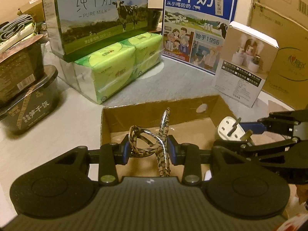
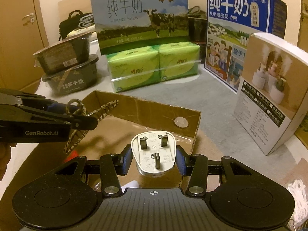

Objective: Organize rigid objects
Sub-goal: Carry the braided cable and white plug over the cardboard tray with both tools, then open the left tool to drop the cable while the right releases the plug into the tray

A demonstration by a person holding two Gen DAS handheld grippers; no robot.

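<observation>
The left gripper [image 1: 147, 147] is clamped on folded tortoiseshell glasses [image 1: 152, 140] above the open cardboard box [image 1: 154, 113]. Beside it, over the box's right end, the right gripper [image 2: 154, 157] clamps a white three-pin plug [image 2: 154, 150].

Glossy, leopard-patterned plastic is being shown by the glasses [image 1: 154, 144], smooth white plastic with dull metal pins by the plug [image 2: 153, 152]. Matt brown cardboard is being shown by the box [image 1: 154, 113], shiny film by the tissue packs [image 2: 154, 65].
</observation>
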